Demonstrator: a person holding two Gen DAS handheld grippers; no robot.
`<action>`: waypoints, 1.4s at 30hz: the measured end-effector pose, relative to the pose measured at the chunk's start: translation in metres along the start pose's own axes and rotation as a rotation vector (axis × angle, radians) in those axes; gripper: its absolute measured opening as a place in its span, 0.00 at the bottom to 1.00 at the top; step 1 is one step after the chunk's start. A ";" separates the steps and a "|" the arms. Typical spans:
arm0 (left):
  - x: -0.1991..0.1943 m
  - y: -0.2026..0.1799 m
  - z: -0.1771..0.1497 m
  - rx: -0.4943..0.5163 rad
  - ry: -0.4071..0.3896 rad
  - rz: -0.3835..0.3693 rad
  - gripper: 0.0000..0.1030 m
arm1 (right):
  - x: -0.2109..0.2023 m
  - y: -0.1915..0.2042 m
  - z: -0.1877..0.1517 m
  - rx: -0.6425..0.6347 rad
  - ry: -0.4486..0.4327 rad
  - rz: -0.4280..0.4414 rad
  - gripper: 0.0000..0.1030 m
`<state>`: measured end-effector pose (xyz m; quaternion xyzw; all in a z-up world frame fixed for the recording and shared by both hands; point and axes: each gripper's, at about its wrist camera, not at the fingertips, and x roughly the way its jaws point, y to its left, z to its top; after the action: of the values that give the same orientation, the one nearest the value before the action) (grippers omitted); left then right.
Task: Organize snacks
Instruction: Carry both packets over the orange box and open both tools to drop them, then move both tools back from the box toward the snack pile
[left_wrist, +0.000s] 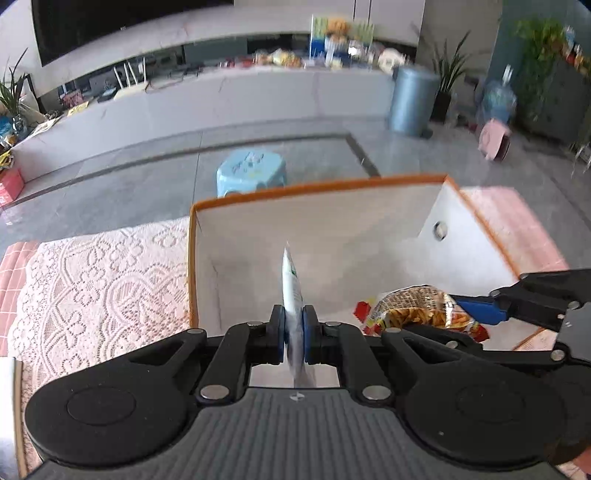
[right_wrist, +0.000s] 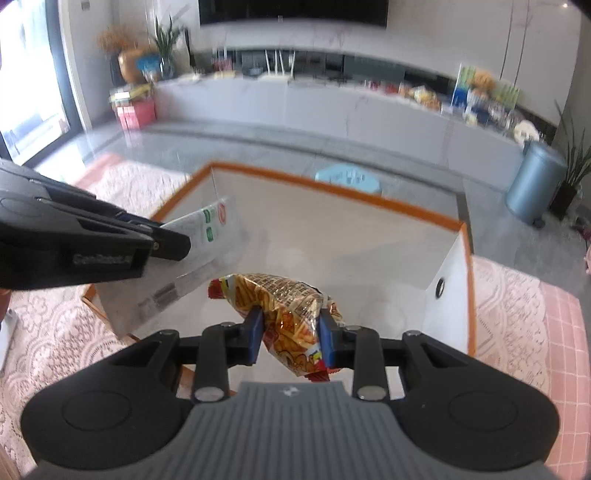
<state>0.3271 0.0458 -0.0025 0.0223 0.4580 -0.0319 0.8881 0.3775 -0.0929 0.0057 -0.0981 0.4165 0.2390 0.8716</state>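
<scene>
Tools first: the left tool is clamped on a flat white packet, held edge-up so that from its own camera the packet shows as a thin blade rising toward twelve o'clock. From the right wrist view the same packet hangs broadside at about nine o'clock, with green and red marks near its top and a barcode lower down. The right tool is pinched on a crinkly yellow-and-red chip bag, gripped around its waist, so both ends bulge free past the blue pads.

Both snacks hang over the open mouth of the white storage box with orange trim, the chip bag sitting at three o'clock of the packet. Carrying one in each tool looks like a way to load two at once, and gripping near the middle should keep each from swinging. My guess is a release comes next, each snack dropping to the box's bare floor; the thin packet may fall flat or lean on a wall.

The box stands on a bench under a pink lace cloth. Beyond, on the tiled floor, a blue stool sits at twelve o'clock.
</scene>
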 end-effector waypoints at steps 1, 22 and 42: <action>0.004 0.000 0.000 0.000 0.018 0.014 0.09 | 0.005 0.001 0.002 0.001 0.021 0.001 0.28; -0.032 -0.007 0.002 0.018 -0.040 0.039 0.36 | 0.001 0.003 0.004 0.049 0.096 -0.006 0.56; -0.165 -0.042 -0.100 -0.121 -0.282 -0.075 0.49 | -0.164 0.026 -0.097 0.147 -0.235 -0.129 0.73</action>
<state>0.1473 0.0172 0.0735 -0.0529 0.3302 -0.0403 0.9416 0.2102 -0.1618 0.0719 -0.0320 0.3209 0.1611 0.9328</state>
